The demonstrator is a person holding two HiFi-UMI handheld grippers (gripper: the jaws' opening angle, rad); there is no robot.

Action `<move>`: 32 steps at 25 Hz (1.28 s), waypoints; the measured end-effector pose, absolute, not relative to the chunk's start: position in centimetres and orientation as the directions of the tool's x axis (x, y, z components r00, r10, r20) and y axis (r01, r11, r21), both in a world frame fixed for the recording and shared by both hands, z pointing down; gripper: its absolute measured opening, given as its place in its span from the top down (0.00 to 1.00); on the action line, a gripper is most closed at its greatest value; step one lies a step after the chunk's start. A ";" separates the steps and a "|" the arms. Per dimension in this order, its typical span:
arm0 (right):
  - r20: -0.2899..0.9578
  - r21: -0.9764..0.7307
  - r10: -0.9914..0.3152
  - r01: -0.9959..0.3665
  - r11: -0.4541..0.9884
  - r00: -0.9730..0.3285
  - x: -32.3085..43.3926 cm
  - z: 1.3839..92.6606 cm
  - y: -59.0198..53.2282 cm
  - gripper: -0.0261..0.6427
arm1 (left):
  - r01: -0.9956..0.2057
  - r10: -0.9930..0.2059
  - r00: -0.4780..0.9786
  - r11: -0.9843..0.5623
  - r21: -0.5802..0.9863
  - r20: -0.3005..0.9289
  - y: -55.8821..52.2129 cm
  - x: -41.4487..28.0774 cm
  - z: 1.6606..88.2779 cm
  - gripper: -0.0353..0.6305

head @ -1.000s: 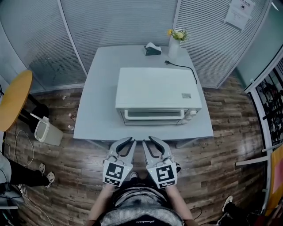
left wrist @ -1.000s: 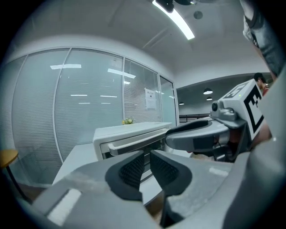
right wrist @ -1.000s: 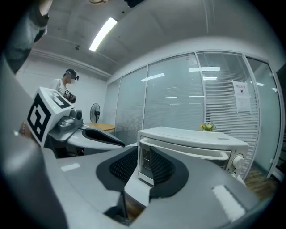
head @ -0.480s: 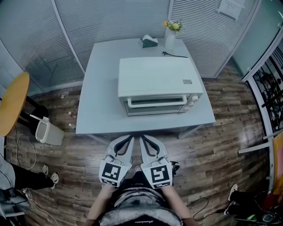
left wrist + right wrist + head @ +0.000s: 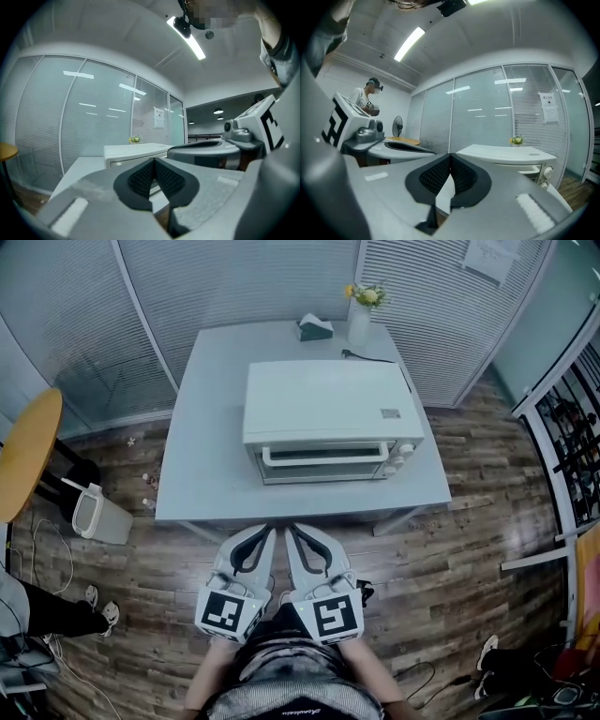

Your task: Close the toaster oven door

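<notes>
A white toaster oven [image 5: 328, 413] stands on the light grey table [image 5: 202, 474]. Its front door [image 5: 323, 463], with a long white handle, stands upright against the oven body. Both grippers hang side by side in front of the table's near edge, apart from the oven. My left gripper [image 5: 269, 532] is shut with nothing between its pads [image 5: 143, 177]. My right gripper [image 5: 292, 530] is shut and empty too, its pads [image 5: 461, 174] pressed together. The oven [image 5: 133, 152] shows beyond the left jaws and to the right of the right jaws [image 5: 513, 157].
A tissue box [image 5: 315, 327], a vase with yellow flowers [image 5: 363, 317] and the oven's black cord [image 5: 375, 357] sit at the table's far edge. A white bin [image 5: 94, 514] and a round wooden table [image 5: 28, 451] stand on the left. Someone's legs [image 5: 56, 610] show at the lower left.
Both grippers stood open a second ago; their jaws are now shut. Both hands have shifted a little lower and left in the head view.
</notes>
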State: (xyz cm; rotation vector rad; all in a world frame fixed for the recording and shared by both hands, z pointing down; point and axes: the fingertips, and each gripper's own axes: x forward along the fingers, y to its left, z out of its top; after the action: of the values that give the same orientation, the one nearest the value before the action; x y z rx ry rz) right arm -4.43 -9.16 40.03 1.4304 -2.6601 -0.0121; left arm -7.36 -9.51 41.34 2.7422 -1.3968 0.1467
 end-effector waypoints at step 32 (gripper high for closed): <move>0.116 0.027 -0.800 -0.803 0.595 -0.589 3.9 38.0 -9.7 0.96 | -0.857 -0.851 0.515 -0.514 0.035 0.106 -10.0 1.1 39.3 0.94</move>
State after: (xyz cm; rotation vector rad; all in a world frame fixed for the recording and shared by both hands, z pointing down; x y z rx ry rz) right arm 3.90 -9.74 38.04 1.3631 -2.7005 0.0433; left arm 1.14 -10.00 39.28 2.6614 -1.5037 0.1159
